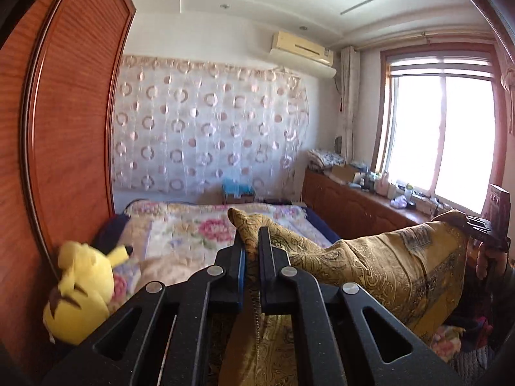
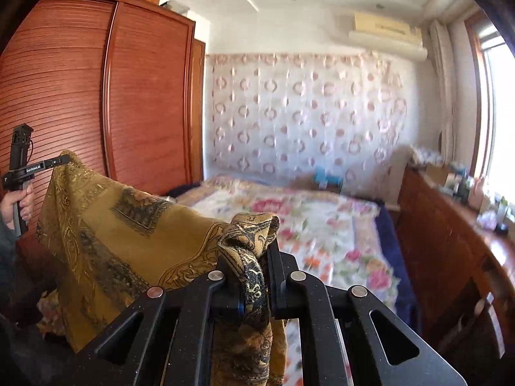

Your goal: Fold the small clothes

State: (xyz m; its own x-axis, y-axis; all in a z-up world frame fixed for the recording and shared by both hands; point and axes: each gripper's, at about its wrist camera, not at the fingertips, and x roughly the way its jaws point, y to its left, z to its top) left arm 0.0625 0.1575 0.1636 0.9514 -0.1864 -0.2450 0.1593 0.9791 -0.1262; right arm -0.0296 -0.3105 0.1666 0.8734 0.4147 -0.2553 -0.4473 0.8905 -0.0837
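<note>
Scarf (image 2: 135,225) stretched above bed (image 2: 322,212), left gripper (image 1: 252,241) fingers, right gripper (image 2: 249,251) fingers clamped on corners

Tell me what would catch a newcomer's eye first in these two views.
A mustard-gold patterned cloth hangs stretched in the air above the flowered bed, one bunched corner pinched in the left claw, another in the right claw. A yellow plush toy lies at the bed's left edge beside the reddish wooden wardrobe. The bright window glares on the right.
</note>
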